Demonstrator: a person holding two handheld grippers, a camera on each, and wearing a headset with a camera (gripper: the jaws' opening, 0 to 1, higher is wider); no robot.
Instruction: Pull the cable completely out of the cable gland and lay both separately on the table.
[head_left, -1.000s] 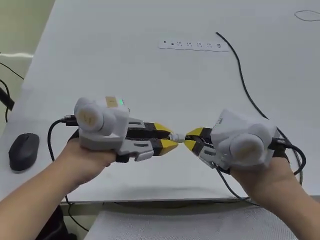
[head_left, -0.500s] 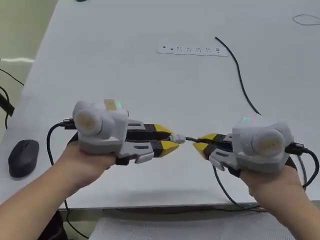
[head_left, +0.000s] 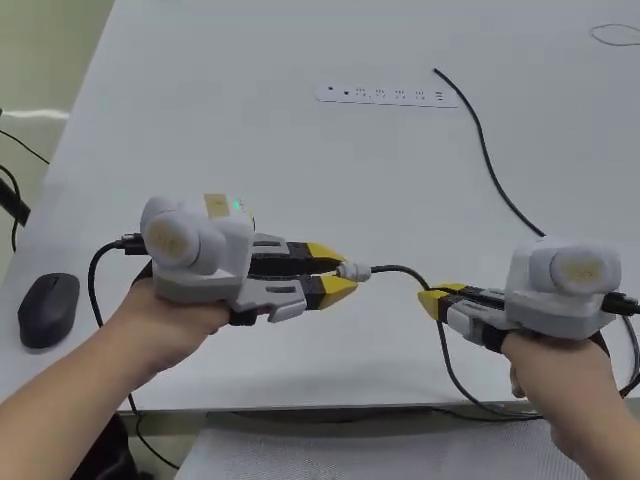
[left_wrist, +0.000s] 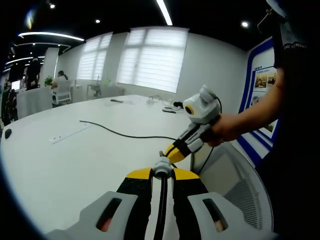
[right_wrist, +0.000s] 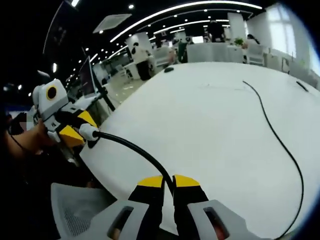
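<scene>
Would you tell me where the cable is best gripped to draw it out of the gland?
Grip the cable on its bare black stretch right of the gland, coming from the right, along the gland's axis. The left tongs clamp the gland, and the cable is thin and round, so tips shut across it, as the right tongs are, should hold.

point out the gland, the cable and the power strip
gland (head_left: 351, 270): head view, its white body
cable (head_left: 395, 268): head view, top of its black arc
power strip (head_left: 388, 95): head view, middle of its top face

white cable gland, black cable arching out
</scene>
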